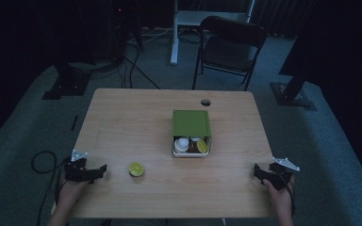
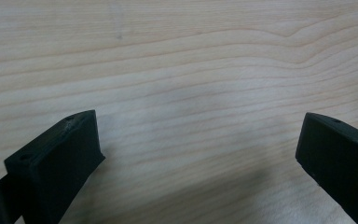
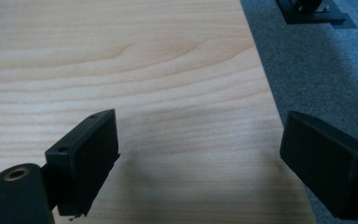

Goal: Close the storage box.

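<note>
On the near left of the tabletop (image 1: 122, 117), the left tongs (image 1: 104, 170) rest low with jaws spread wide and nothing between them; the left gripper view shows only bare wood grain in the gap. The right tongs (image 1: 256, 170) sit at the near right edge, likewise wide open and empty, with carpet showing past the table edge in the right gripper view. A small lime-green cup (image 1: 136, 169) stands alone just to the right of the left tongs, well apart from the green box (image 1: 191, 123) at the middle of the tabletop, whose near, open part holds a white cup and other small pieces.

The step in hand looks like picking up the loose cup with the left tongs to bring it to the box. To do it well, slide the tongs right, keep the jaws level with the cup's wall, centre it between them, and close gently so that it does not tip or skid. The right tongs could steady the box.
</note>
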The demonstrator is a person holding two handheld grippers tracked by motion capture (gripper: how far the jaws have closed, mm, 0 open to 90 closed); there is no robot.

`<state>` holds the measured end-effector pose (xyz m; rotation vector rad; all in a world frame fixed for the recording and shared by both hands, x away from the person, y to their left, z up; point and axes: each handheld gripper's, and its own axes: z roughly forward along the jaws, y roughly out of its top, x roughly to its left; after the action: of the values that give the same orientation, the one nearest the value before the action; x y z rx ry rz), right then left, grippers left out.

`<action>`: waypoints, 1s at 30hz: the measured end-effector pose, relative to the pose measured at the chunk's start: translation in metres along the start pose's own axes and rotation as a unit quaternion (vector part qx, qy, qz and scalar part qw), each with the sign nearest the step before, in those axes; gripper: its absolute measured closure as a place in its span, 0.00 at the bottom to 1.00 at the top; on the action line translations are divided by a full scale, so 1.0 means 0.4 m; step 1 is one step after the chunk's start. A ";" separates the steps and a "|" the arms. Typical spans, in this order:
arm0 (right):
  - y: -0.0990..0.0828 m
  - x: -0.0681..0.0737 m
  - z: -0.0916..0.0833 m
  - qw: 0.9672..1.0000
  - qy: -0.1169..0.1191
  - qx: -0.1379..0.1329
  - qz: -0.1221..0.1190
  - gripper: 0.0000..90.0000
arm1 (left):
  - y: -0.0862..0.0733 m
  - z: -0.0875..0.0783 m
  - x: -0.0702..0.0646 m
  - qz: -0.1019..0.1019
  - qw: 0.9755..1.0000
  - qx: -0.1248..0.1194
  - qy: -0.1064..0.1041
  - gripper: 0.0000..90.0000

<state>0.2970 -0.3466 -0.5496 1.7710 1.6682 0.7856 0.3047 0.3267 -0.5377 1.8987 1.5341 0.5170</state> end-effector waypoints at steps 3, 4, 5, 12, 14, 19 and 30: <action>0.000 0.009 0.002 1.000 0.002 0.009 -0.013 0.12 | -0.006 -0.008 0.003 -0.008 1.000 0.008 0.007 0.00; 0.000 0.013 0.003 1.000 0.001 0.013 -0.022 0.12 | -0.008 -0.009 0.002 -0.009 1.000 0.010 0.010 0.00; -0.001 0.018 0.003 0.999 -0.004 0.016 -0.027 0.12 | -0.011 -0.010 0.002 -0.009 1.000 0.011 0.015 0.00; -0.001 0.031 0.000 0.999 -0.002 0.026 -0.020 0.12 | -0.026 -0.023 0.004 -0.016 0.999 0.019 0.025 0.00; -0.001 0.035 -0.003 0.999 0.004 0.030 -0.018 0.12 | -0.030 -0.026 0.006 -0.019 0.999 0.020 0.026 0.00; -0.002 0.040 -0.001 0.999 0.005 0.031 -0.016 0.12 | -0.036 -0.028 0.009 -0.017 0.999 0.020 0.027 0.00; -0.005 0.044 0.002 1.000 0.001 0.021 -0.010 0.12 | -0.053 -0.019 -0.010 0.014 0.998 0.003 0.053 0.00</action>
<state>0.2972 -0.3289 -0.5512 1.7796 1.7141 0.7483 0.2836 0.3272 -0.5464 1.9275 1.5803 0.6357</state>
